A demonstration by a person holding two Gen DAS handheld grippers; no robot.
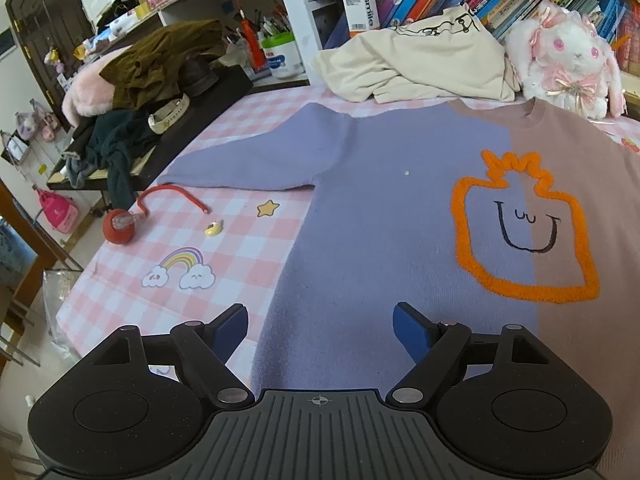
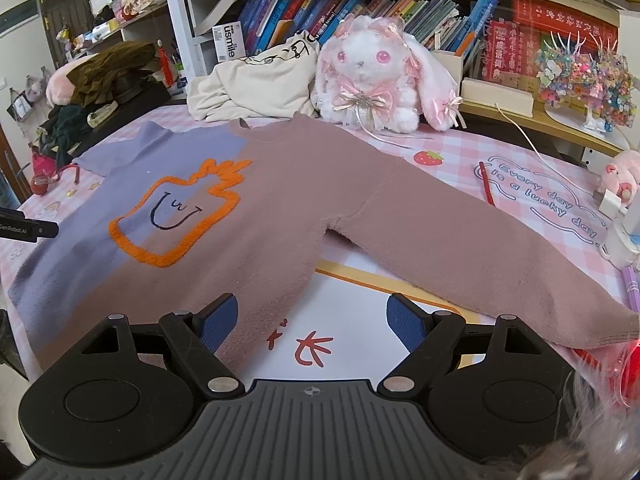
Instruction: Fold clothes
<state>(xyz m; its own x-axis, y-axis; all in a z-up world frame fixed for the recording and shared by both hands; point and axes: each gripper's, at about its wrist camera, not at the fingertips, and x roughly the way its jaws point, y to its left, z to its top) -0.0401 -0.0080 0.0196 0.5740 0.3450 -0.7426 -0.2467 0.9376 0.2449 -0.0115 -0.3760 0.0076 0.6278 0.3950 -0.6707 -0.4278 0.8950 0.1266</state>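
Both tools hang above the near hem with jaws spread wide and nothing between them. At the bottom of the left wrist view the left gripper (image 1: 320, 330) sits over the purple half of the sweater (image 1: 400, 240), and at the bottom of the right wrist view the right gripper (image 2: 308, 320) sits over the sweater's brown edge, where cloth gives way to a white mat (image 2: 352, 308). Spaced like that, one per side, they look ready to take the hem at two corners, so my guess is that no fold has begun.

Across the middle of both views the sweater lies flat and face up on the pink checked tablecloth (image 1: 240, 240), its orange outlined face (image 1: 524, 236) showing. The purple sleeve (image 1: 248, 160) reaches toward the left of the left view and the brown sleeve (image 2: 500, 248) runs to the lower right of the right view; spread out this way, each sleeve can be folded inward without bunching.

Farther back, a cream garment (image 2: 256, 84) lies crumpled in the upper middle, probably waiting its turn, beside a plush rabbit (image 2: 376, 76), with books (image 2: 320, 12) on the shelf behind
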